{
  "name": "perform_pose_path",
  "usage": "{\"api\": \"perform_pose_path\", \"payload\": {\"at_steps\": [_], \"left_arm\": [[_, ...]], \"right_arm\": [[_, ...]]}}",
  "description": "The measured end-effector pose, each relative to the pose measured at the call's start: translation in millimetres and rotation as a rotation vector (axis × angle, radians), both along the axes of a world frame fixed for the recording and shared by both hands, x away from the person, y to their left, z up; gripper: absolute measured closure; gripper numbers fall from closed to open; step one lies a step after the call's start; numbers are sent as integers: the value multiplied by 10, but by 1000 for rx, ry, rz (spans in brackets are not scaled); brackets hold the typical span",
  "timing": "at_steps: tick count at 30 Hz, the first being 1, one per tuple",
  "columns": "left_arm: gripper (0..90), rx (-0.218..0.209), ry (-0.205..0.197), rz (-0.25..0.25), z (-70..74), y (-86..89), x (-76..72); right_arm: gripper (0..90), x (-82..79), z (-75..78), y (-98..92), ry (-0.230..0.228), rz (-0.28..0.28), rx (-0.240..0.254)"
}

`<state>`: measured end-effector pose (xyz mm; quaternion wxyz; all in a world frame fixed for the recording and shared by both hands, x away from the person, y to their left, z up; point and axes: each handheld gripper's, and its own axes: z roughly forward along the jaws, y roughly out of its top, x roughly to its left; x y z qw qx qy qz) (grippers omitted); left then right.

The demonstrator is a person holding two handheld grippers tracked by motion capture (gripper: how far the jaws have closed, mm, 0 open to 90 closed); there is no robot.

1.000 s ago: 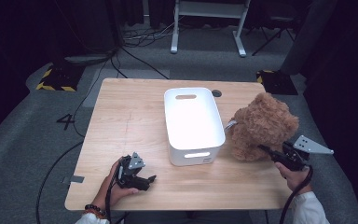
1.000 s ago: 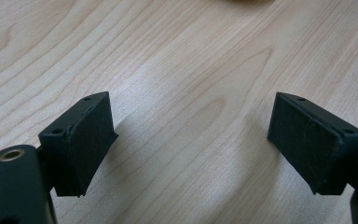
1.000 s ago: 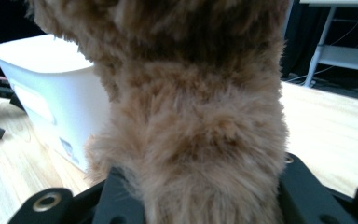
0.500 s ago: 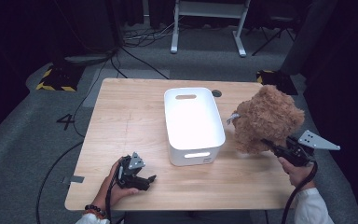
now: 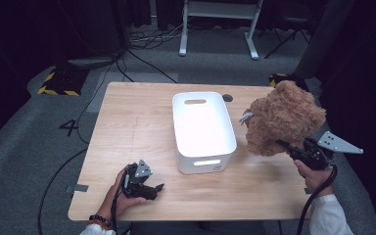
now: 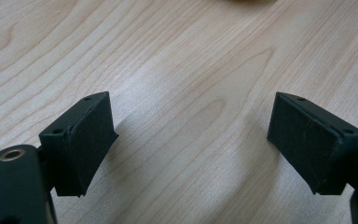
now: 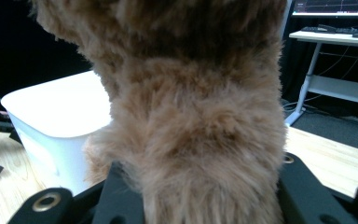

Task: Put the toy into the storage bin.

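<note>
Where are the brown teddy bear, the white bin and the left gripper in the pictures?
brown teddy bear (image 5: 284,117), high view, on the fur of its round head.
white bin (image 5: 185,157), high view, on its near outer wall.
left gripper (image 5: 152,188), high view, between its two black fingertips.

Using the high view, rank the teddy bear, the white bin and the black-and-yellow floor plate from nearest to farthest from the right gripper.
1. Teddy bear: clamped in the right gripper, at the table's right edge.
2. White bin: mid-table, left of the bear.
3. Black-and-yellow floor plate: floor, far left.
</note>
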<state>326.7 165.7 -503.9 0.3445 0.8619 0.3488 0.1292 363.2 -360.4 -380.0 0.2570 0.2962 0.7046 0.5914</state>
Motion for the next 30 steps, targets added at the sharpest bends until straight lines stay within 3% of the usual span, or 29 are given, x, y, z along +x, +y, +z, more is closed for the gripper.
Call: {"api": "perform_pose_path", "payload": {"at_steps": [21,30], "left_arm": [[147,1,-1,-1,0,0,2],[146,1,-1,-1,0,1,2]], "right_arm": [[632,29,281,38,-45,-3,2],[630,80,379,210,-61,21,7]]}}
